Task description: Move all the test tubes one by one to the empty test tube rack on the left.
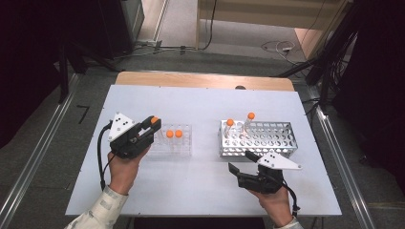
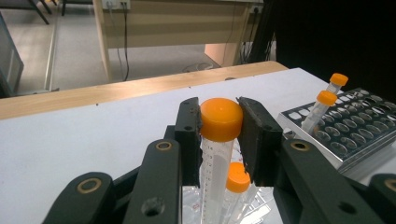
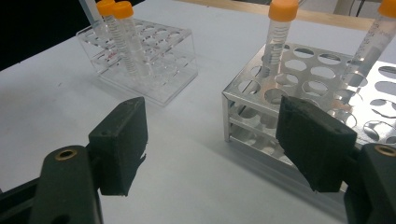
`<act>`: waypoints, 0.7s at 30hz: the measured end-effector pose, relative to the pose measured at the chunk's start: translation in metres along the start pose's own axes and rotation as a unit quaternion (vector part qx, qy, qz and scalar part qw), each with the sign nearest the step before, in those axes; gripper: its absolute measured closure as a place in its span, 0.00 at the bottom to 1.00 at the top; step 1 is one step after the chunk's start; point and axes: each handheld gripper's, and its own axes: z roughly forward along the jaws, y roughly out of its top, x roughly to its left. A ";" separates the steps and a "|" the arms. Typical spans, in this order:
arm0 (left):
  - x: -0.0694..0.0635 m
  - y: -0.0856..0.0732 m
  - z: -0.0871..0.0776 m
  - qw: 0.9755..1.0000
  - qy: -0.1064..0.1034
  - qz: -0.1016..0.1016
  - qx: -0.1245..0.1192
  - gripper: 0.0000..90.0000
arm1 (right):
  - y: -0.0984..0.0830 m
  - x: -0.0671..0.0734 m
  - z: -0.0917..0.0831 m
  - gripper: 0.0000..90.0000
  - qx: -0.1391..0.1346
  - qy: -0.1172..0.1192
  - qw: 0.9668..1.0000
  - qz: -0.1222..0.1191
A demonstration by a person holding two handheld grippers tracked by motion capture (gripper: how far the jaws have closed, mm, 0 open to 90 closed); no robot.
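Orange is the cap of the tube (image 2: 215, 154) that the left gripper (image 2: 220, 122) holds: its two black jaws are pressed on the cap from both sides, and the clear body of the tube hangs down between them. In the high view this left gripper (image 1: 143, 131) is at the left end of the clear plastic rack (image 1: 184, 145), with the held tube above that rack. Two more tubes with orange caps (image 1: 174, 135) stand upright in the clear rack. The right gripper (image 3: 212, 147) has its jaws wide apart with nothing between them; it is just in front of the metal rack (image 1: 267, 139) on the white table (image 1: 200, 186). In the metal rack two tubes (image 1: 239, 125) stand, both a little tilted.
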 end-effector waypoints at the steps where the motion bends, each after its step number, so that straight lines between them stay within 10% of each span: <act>1: -0.001 0.000 0.001 1.000 0.000 0.004 0.000 0.78 | 0.000 0.000 0.000 0.26 0.000 0.000 1.000 0.000; 21: -0.007 -0.020 0.013 0.999 0.016 0.039 0.009 0.77 | -0.001 0.000 0.000 0.26 0.001 0.000 1.000 0.001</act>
